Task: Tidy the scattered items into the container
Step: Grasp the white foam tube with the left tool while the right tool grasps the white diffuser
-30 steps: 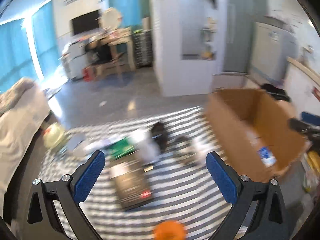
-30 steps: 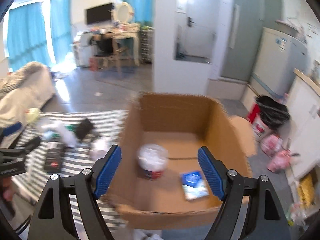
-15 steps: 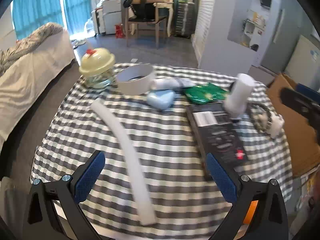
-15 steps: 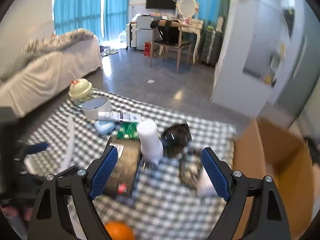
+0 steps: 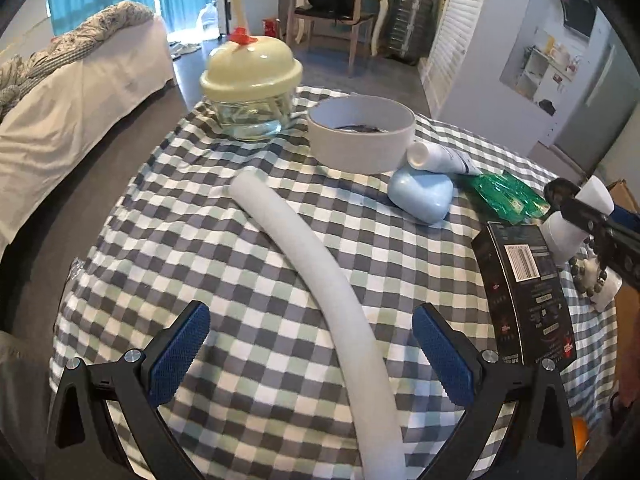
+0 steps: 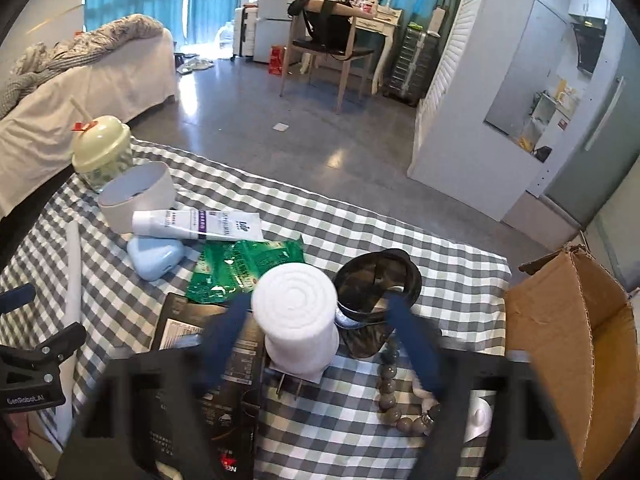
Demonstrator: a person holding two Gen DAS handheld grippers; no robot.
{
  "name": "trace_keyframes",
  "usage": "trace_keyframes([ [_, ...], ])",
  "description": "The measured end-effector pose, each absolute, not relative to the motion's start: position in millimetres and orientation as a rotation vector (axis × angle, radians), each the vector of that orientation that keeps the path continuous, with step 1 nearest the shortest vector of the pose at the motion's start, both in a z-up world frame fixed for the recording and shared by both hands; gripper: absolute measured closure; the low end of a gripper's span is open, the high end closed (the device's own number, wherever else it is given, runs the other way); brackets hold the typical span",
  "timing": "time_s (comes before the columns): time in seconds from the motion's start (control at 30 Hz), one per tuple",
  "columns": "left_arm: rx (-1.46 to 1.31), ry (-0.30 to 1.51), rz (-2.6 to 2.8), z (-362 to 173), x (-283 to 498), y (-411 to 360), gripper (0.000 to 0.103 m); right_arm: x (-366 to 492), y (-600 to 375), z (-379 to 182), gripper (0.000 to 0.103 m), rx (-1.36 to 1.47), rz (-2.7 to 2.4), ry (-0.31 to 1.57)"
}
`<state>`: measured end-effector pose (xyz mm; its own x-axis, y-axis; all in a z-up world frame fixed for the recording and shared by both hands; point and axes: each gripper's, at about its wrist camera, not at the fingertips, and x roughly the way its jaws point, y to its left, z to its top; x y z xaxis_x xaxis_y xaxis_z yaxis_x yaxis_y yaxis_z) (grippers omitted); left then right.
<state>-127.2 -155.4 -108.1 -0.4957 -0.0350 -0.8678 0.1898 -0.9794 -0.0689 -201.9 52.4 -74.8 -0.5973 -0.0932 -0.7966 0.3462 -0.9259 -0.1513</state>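
- Jaws wide apart on my left gripper, straddling the long white tube low over the checked tablecloth, not touching it.
- Jaws apart on my right gripper too, either side of the white roll, nothing clamped yet.
- Cardboard box sits open at the table's right edge; I can't see its inside from here.
- Plenty left on the cloth: domed jar, tape ring, cream tube, blue case, green packet, black carton, beads, dark cup.
- I'd say tidying is far from finished.
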Motion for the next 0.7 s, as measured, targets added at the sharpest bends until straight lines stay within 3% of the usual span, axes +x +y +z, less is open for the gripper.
trace_keyframes([
  [0.17,1.535,0.246,-2.615,-114,-129,-149,0.000,-203,56,-74,0.071,1.282,-2.551,0.409],
  [0.23,1.553,0.247,-2.627,-115,-129,-146,0.006,-201,57,-71,0.071,1.270,-2.556,0.408],
  [0.33,1.553,0.207,-2.603,-114,-129,-145,0.031,-197,58,-66,0.071,1.257,-2.553,0.398],
  [0.4,1.551,0.211,-2.605,-110,-129,-145,0.082,-196,58,-64,0.071,1.250,-2.556,0.402],
  [0.5,1.555,0.216,-2.613,-103,-127,-144,0.093,-194,60,-60,0.071,1.245,-2.559,0.387],
  [0.7,1.488,0.161,-2.672,-80,-118,-132,0.094,-188,64,-46,0.071,1.203,-2.573,0.373],
])
